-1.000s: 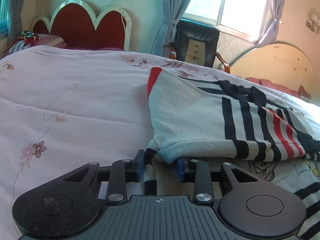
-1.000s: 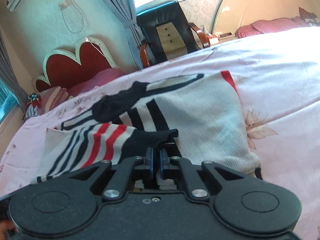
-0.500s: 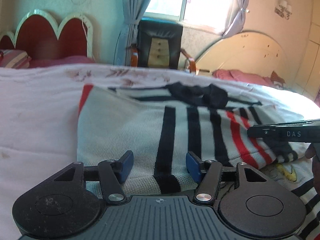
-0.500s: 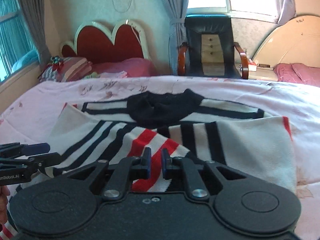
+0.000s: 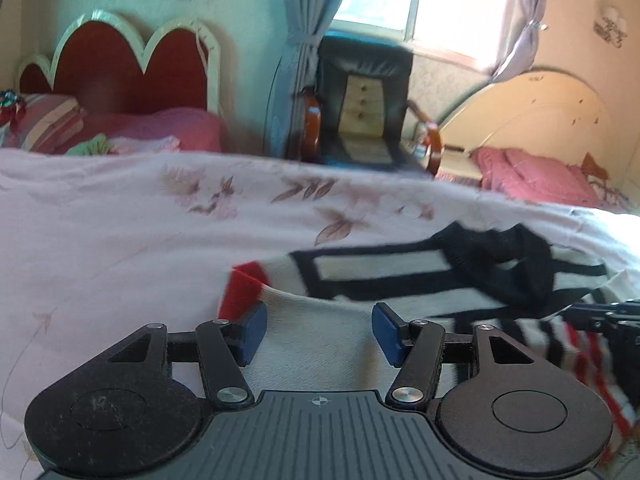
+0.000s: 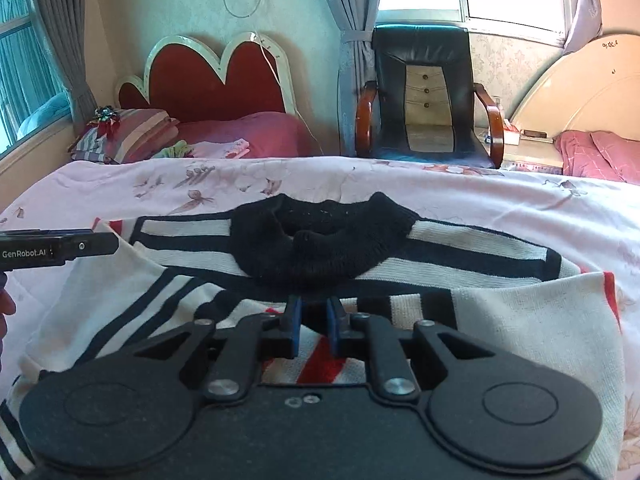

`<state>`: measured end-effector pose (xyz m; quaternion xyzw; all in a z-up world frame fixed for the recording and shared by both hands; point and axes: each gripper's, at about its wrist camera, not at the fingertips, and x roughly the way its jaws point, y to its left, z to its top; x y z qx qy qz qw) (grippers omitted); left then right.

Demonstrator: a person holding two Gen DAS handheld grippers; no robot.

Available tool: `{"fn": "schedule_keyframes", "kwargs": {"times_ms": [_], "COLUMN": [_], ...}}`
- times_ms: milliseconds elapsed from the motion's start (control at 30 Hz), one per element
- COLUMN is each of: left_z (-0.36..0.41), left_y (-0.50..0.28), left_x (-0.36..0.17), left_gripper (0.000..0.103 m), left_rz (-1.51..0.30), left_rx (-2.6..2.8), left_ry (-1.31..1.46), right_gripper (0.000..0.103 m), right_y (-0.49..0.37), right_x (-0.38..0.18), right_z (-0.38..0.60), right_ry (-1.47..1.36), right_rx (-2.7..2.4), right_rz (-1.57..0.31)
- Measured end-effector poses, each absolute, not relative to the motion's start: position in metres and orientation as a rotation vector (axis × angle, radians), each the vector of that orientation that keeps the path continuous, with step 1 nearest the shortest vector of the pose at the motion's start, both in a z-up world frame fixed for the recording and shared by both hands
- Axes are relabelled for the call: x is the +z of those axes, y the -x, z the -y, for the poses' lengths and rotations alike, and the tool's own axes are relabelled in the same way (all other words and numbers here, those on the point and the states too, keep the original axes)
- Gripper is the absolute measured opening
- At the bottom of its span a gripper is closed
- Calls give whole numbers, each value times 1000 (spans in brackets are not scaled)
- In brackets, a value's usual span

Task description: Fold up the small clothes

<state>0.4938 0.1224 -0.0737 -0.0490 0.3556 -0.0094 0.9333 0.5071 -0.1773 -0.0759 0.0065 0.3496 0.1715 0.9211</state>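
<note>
Lying on the bed [image 6: 480, 192], striped sweater [image 6: 520, 320] beneath left tongs [image 5: 318, 330] spread wide, right tongs [image 6: 313, 326] slightly parted.

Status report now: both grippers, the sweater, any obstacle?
Left gripper open, empty. Right gripper narrowly open, empty. Striped sweater on bed, sleeves folded in. Nothing in the way.

You are handling a ribbed knit sweater [image 6: 460, 256] with a thick, fuzzy black collar [image 6: 320, 244]. It lies on a soft, matt cotton-like bedspread [image 6: 480, 196] with a printed floral pattern. Your left gripper [image 5: 318, 332] and right gripper [image 6: 313, 326] have matt black plastic bodies, finely textured, with bright metal pivot screws and blue rubber-like pads [image 5: 252, 330]. The armchair [image 6: 424, 96] behind shows glossy black leather-like upholstery and polished wooden arms.
</note>
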Motion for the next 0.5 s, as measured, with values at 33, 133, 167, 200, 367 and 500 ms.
{"fn": "schedule_keyframes", "kwargs": {"times_ms": [33, 133, 167, 200, 367, 500], "left_z": [-126, -120, -115, -107, -37, -2], "left_y": [-492, -481, -473, -465, -451, -457], "left_x": [-80, -75, -70, -64, -60, -75], "left_gripper": [59, 59, 59, 59, 59, 60], "left_rz": [-707, -682, -659, -632, -611, -660], "left_rx": [-33, -10, -18, -43, -188, -212], "left_ry": [111, 105, 104, 114, 83, 26], "right_gripper": [11, 9, 16, 18, 18, 10], "right_y": [-513, -515, -512, -506, -489, -480], "right_x": [-82, -86, -82, -77, -66, -75], "right_z": [179, 188, 190, 194, 191, 168], "right_ry": [-16, -36, -34, -45, -81, 0], "right_rx": [340, 354, 347, 342, 410, 450], "right_rz": [-737, -739, -733, -713, -687, -709]}}
